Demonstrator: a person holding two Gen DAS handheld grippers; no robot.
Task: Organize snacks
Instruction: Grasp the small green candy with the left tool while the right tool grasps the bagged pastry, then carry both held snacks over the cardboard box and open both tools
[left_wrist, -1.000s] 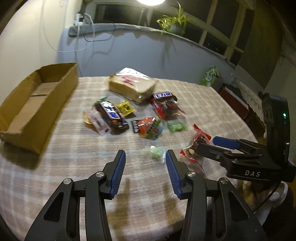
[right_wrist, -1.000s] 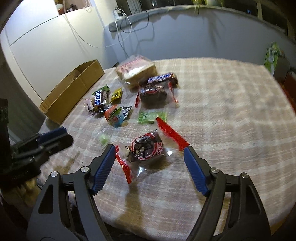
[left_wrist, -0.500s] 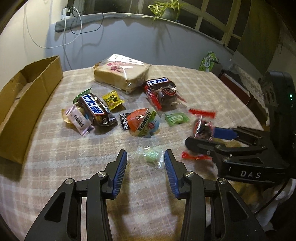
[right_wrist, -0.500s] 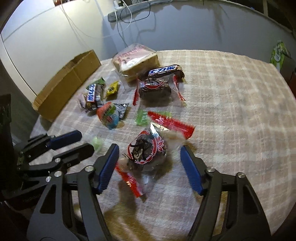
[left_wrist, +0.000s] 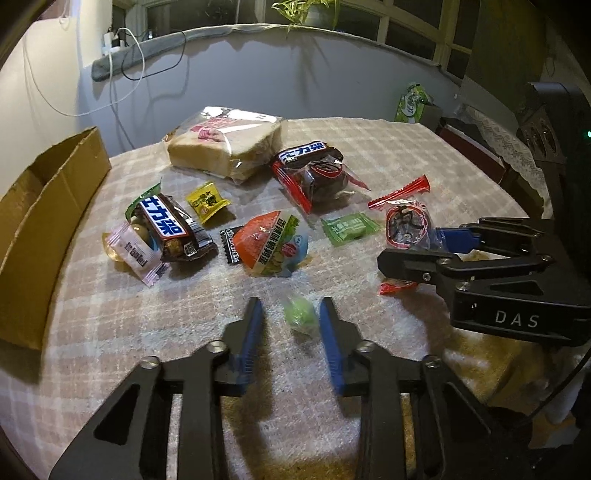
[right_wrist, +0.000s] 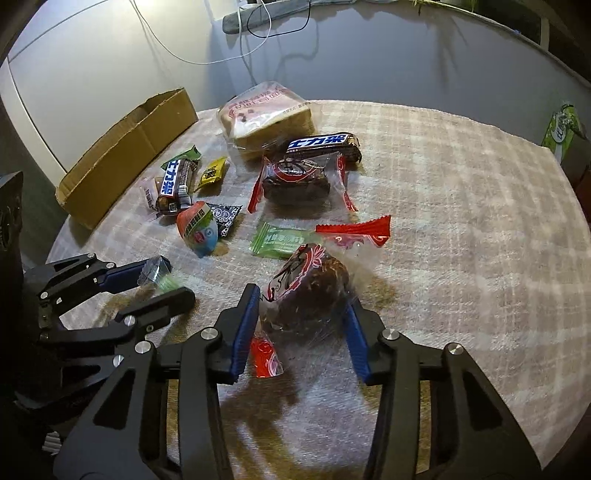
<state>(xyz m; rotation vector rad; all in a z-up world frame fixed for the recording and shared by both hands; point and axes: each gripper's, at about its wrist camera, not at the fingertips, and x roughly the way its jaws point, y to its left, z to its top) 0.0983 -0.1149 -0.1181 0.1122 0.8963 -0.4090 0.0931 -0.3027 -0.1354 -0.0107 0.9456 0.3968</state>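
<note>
Checked tablecloth (left_wrist: 388, 155): left gripper (left_wrist: 290, 322) closing around blurred green candy (left_wrist: 301, 316); right gripper (right_wrist: 301, 308) closing, contact with red-wrapped cake (right_wrist: 310, 284) unclear.

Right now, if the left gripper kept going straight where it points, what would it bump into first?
Probably the small green candy, already between the closing jaws of the left gripper. Further along that line lies the orange snack packet, though depth is hard to judge.

Glossy plastic snack wrappers (left_wrist: 272, 242), matt corrugated cardboard box (left_wrist: 44, 206), woven tablecloth (left_wrist: 424, 155)
</note>
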